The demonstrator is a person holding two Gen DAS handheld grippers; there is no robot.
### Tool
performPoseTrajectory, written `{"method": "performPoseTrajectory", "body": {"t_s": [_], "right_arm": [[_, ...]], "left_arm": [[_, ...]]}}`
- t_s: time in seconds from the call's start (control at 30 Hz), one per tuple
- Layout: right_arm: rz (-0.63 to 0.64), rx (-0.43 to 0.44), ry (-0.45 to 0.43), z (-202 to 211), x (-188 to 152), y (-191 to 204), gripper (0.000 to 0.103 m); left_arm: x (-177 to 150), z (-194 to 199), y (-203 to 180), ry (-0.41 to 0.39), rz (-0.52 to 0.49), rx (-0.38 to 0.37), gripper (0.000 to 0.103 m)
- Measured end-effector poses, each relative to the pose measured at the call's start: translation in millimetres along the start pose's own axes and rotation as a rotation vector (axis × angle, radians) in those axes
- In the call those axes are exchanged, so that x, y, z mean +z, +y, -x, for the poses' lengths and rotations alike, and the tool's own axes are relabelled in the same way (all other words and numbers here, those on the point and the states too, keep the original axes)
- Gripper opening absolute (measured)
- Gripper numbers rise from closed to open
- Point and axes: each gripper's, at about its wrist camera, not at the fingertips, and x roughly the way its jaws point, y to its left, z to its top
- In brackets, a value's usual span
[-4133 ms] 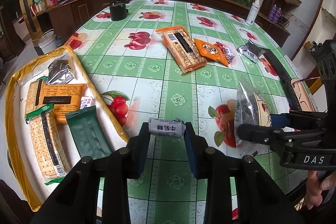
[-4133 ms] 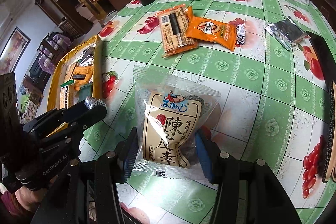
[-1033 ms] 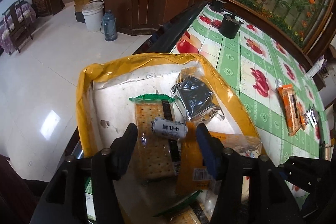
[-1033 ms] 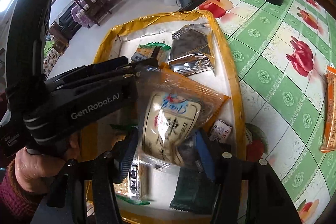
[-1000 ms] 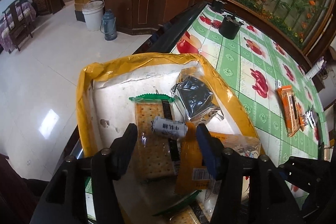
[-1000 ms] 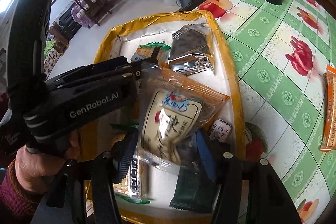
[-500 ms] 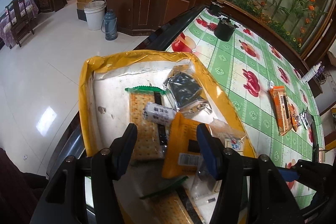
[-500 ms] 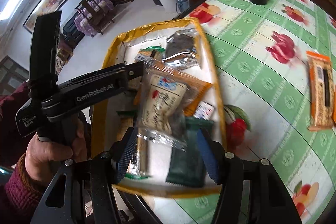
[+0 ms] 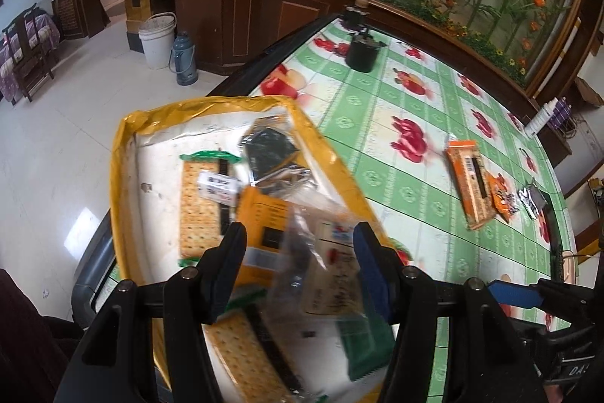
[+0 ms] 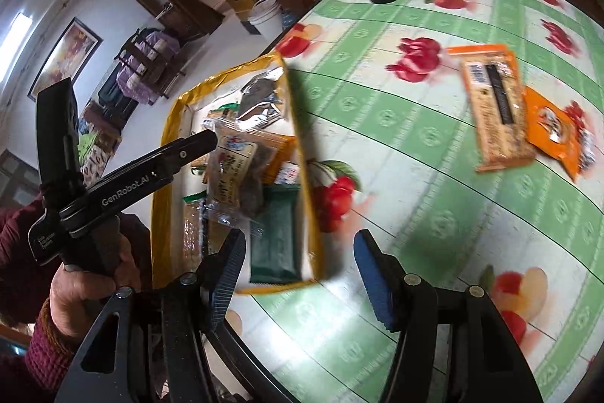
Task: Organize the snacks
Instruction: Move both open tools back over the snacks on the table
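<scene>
A yellow-rimmed tray [image 9: 124, 153] [image 10: 166, 146] sits at the table's left end and holds several snack packs. A small white candy roll [image 9: 219, 186] lies on a cracker pack [image 9: 196, 206]. A clear plum bag [image 9: 328, 270] [image 10: 234, 172] lies on an orange pack in the tray. My left gripper [image 9: 298, 263] is open and empty above the tray; it also shows in the right wrist view [image 10: 204, 140]. My right gripper [image 10: 298, 270] is open and empty over the tray's near corner and the table.
An orange cracker pack [image 9: 470, 184] [image 10: 494, 104], an orange bag [image 10: 553, 131] and a silver pack [image 9: 530, 201] lie on the green fruit-print tablecloth [image 9: 396, 153]. A black cup [image 9: 360, 53] stands at the far end. The table edge [image 9: 260, 67] and floor lie left.
Both grippers opened. The candy roll dropped onto the cracker pack and the plum bag onto the orange pack. Both grippers then pulled back and up from the tray.
</scene>
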Motion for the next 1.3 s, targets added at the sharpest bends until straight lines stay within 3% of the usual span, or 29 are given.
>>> {"method": "performPoseTrajectory", "body": {"t_s": [0.3,0.7,0.77,1.0,1.2,1.3], "right_arm": [[-0.129,-0.083,-0.006,24.4,-34.4,-58.8,0.064],[-0.311,-0.180,0.044,50.1,-85.5,-132.4,0.064],[-0.329,-0.195,0.046,54.8,-92.1,-141.1,0.064],[-0.373,-0.226,0.030,80.8,-110.2,-168.2,0.064],[-0.408,-0.255,0.003,105.7,-126.3,-187.4,0.064],[-0.419,-0.274,-0.004,115.8,-133.3,-193.2,0.064]], "left_arm": [[-17.9,6.2,-56.1,0.015,-0.081,-0.045,0.059],[-63.5,-19.8,-161.4,0.152,-0.252,-0.183,0.059],[-64.4,-25.5,-172.6,0.173,-0.265,-0.197,0.064],[-36.6,-49.1,-195.3,0.197,-0.241,-0.213,0.067],[9.0,-83.9,-206.3,0.196,-0.149,-0.190,0.067],[30.7,-101.4,-212.8,0.190,-0.113,-0.174,0.074]]}}
